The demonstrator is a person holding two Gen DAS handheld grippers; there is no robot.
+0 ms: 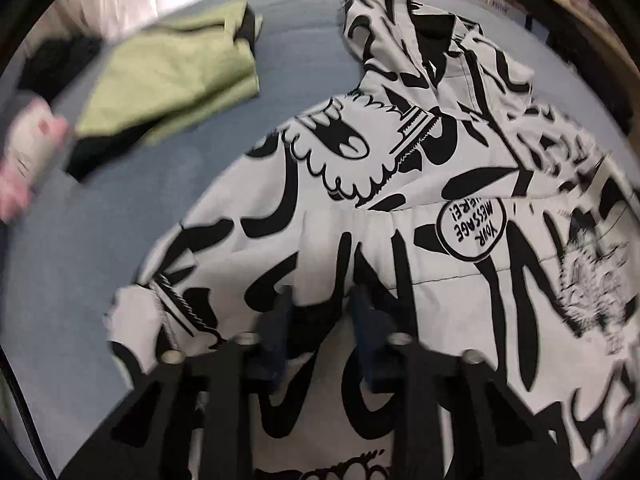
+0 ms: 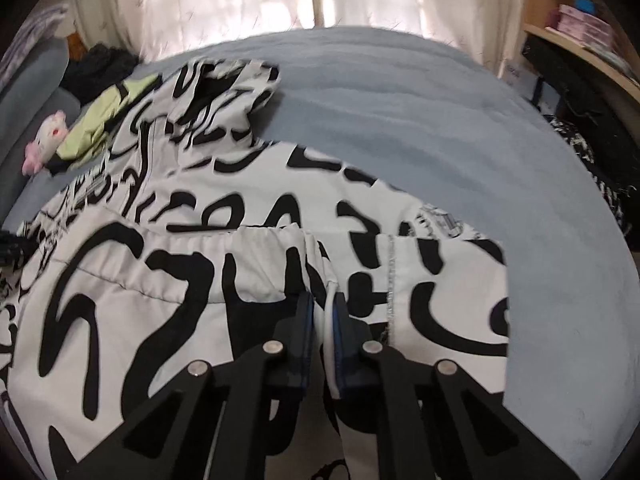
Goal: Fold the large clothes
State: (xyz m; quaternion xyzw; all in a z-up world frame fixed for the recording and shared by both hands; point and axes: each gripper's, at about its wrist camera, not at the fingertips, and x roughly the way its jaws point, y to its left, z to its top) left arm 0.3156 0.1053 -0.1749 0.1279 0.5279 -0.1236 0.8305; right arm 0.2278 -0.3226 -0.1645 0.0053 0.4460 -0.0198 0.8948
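Where both grippers meet the printed jacket (image 2: 168, 280), jaws apparently pinch fabric.

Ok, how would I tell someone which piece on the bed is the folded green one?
Start from the blue-grey bed, where the big black-and-white printed garment covers the near part. Look beyond it toward the far corner by the pink-and-white plush toy. The folded green garment lies there: plain pale green with black trim, the only unpatterned piece.

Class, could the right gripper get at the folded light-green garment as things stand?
Probably not directly: the right gripper is shut on the black-and-white printed jacket, whose bulk lies between it and the folded light-green garment.
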